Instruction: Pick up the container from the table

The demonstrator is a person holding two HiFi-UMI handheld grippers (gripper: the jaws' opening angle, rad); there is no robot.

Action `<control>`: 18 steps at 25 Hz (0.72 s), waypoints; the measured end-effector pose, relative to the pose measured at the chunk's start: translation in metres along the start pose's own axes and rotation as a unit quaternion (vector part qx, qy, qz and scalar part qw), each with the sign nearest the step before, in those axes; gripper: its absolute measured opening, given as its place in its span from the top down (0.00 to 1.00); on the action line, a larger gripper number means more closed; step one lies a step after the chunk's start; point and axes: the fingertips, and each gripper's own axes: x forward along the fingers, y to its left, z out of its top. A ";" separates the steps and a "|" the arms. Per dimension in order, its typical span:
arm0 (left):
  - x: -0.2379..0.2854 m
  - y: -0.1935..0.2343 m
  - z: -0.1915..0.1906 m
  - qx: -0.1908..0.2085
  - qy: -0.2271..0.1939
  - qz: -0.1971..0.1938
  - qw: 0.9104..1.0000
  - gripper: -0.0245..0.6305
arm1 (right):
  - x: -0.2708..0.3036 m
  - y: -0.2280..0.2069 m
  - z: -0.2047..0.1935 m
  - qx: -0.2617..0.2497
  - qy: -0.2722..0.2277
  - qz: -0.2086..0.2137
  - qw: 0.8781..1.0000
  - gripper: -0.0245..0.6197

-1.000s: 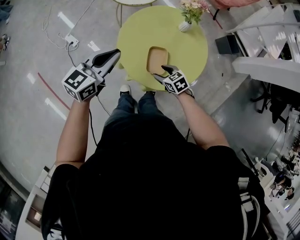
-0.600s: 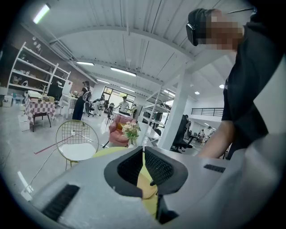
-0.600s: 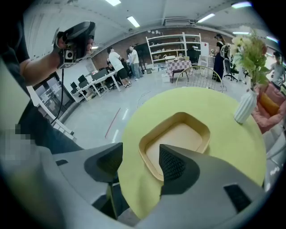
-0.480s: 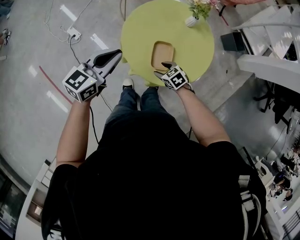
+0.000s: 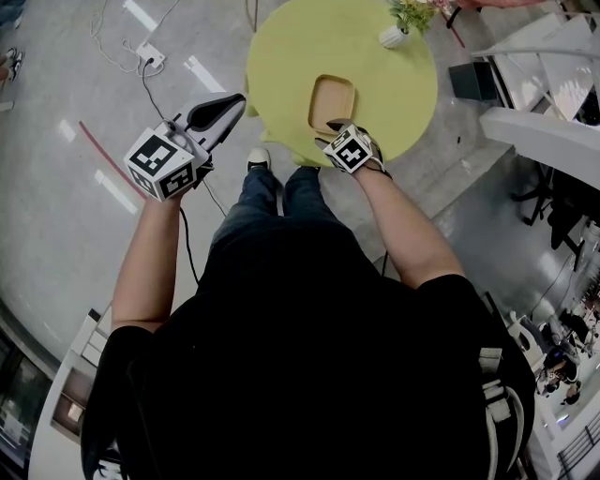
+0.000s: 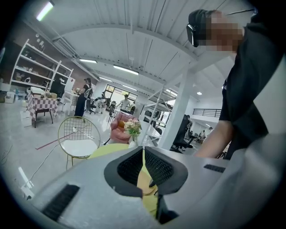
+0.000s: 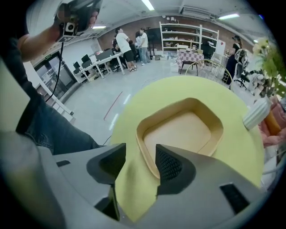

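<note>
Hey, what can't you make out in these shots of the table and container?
1. Head view: the container's near rim, partly hidden by the right gripper; its open jaws have just been closing with that rim between them, contact unclear.
2. Head view: flowers, cut off by the top edge.
3. Left gripper view: container mostly hidden behind the left gripper's shut jaws.
</note>
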 end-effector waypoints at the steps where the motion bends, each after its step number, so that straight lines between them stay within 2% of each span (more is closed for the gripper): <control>1: 0.000 -0.001 0.000 0.003 0.000 -0.001 1.000 0.92 | 0.002 0.000 -0.002 -0.004 0.005 0.000 1.000 0.63; 6: 0.000 0.000 0.000 -0.002 -0.002 -0.002 1.000 0.92 | 0.009 -0.003 -0.010 -0.008 0.024 -0.004 1.000 0.68; 10: -0.004 0.005 -0.003 -0.019 -0.004 0.005 1.000 0.92 | 0.009 -0.007 -0.010 -0.005 0.027 -0.012 1.000 0.78; 18: -0.002 0.005 -0.005 -0.031 -0.009 0.003 0.999 0.92 | 0.012 -0.008 -0.011 -0.011 0.031 -0.017 0.999 0.84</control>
